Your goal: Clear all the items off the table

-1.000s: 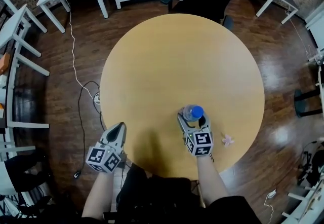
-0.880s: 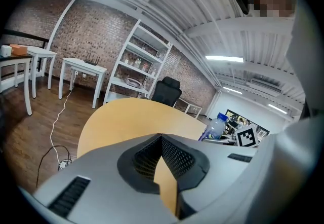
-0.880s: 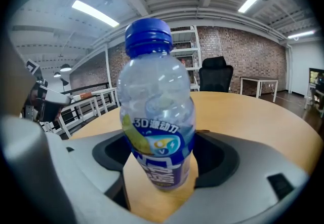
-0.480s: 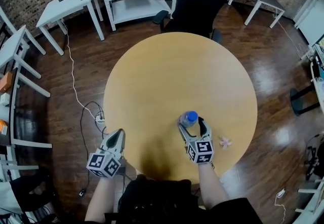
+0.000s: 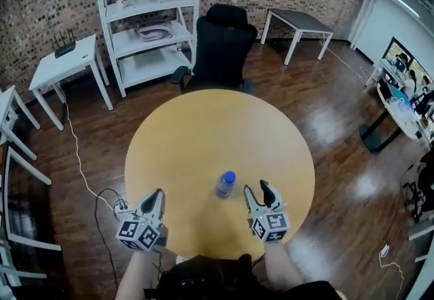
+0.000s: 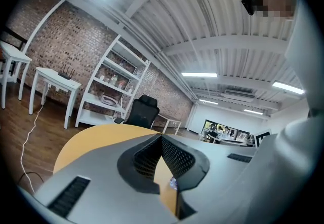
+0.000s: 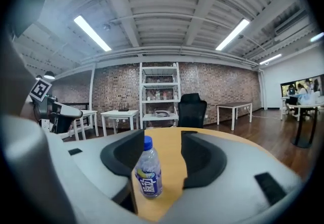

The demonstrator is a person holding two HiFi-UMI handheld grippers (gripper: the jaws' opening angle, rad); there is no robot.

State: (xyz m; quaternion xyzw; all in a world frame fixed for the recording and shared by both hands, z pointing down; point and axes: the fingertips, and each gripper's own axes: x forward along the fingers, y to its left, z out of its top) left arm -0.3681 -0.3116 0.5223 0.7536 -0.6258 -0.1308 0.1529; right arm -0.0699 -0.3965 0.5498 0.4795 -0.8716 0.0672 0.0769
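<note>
One clear plastic water bottle with a blue cap and a purple label (image 5: 226,184) stood upright on the round, light wooden table (image 5: 217,122), towards the near side of it and a little right of centre. Nothing else could be made out on the tabletop. The right gripper (image 5: 257,190) hung over the table just to the right of the bottle, its jaws partly apart and closing with only bare tabletop between them. In the right gripper view the bottle showed in front of the tip of the left jaw, and in the head view it stood clear of both jaws, so it was near that gripper but not gripped. The left gripper (image 5: 157,195) sat at the near left edge of the table, well apart from the bottle. Its jaws were drawn together to a point at the tips and held nothing, and the left gripper view showed only a thin wedge of tabletop behind them. A black office chair (image 5: 222,44) stood at the far edge of the table, with a white open shelf unit (image 5: 150,27) behind it against the brick wall. A small white side table (image 5: 66,61) stood to the left of the shelves, and a grey-topped table with white legs (image 5: 298,22) stood to the right
</note>
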